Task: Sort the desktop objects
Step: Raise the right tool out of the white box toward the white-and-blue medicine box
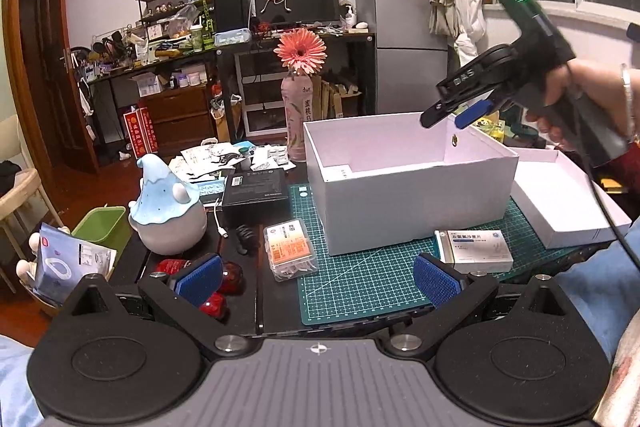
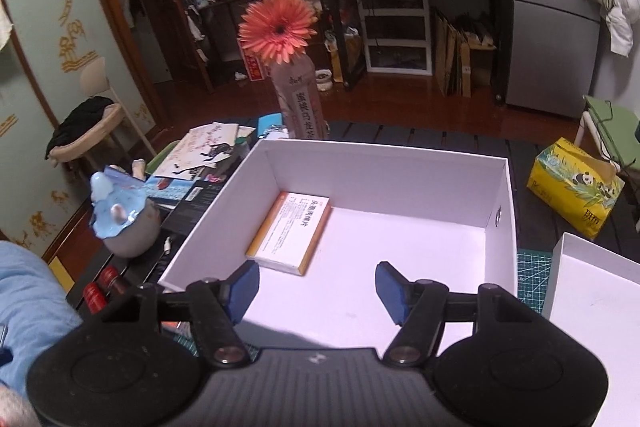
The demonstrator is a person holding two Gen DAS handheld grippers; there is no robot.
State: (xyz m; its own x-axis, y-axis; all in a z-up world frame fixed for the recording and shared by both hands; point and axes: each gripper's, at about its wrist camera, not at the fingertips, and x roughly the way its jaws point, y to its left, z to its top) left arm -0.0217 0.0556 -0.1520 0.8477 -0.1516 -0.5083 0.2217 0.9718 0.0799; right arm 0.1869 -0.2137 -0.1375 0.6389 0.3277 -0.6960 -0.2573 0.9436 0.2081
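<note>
White box (image 2: 400,183), orange-edged carton (image 2: 294,233) inside

Dim indoor light, fisheye-bent edges (corners vignetted black).

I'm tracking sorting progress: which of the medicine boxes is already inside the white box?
The orange-edged medicine box, lying flat on the white box floor. The blue-and-white one and the clear orange-labelled case remain outside.

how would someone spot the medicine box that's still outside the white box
Start at the big open white box on the green cutting mat. Just in front of its near right corner, a small flat medicine box lies on the mat. It is white with blue trim, unlike the clear case with the orange label to its left, and unlike the orange-edged box already inside.
</note>
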